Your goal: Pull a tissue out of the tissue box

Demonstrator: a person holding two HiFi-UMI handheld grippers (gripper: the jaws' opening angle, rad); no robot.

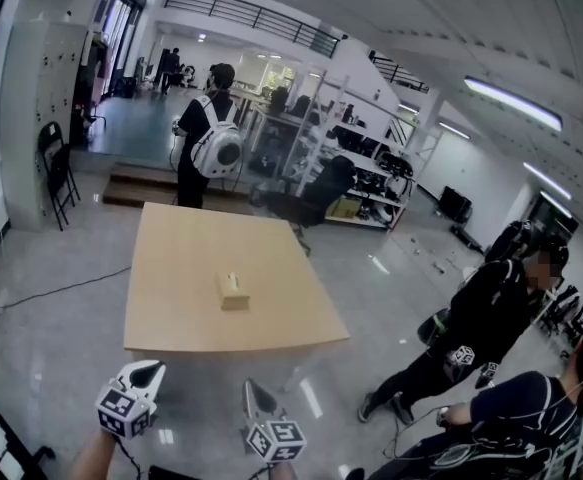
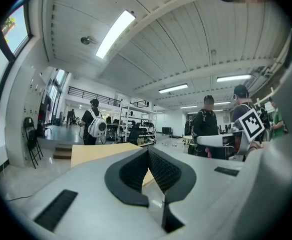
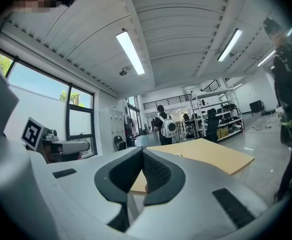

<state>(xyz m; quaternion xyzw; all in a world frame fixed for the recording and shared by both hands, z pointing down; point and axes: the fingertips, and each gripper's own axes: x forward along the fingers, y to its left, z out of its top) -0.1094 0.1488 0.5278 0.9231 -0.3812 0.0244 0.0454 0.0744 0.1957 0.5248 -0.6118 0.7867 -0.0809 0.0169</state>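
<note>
A small tan tissue box (image 1: 234,290) lies near the middle of a light wooden table (image 1: 171,308), with a pale tissue showing at its top. Both grippers hang below the table's near edge, well short of the box. My left gripper (image 1: 151,366) is at the lower left and my right gripper (image 1: 255,384) beside it, each pointing level toward the table. In the left gripper view the left gripper's (image 2: 149,150) dark pads meet at the tip with nothing between them. The right gripper (image 3: 142,150) looks the same, shut and empty, with the table (image 3: 211,156) ahead.
A person with a white backpack (image 1: 211,138) stands beyond the table's far edge. Another person in black (image 1: 481,328) stands on the right, and a third (image 1: 531,418) is at the lower right. A black chair (image 1: 56,168) stands at the left wall, and shelves (image 1: 361,168) at the back.
</note>
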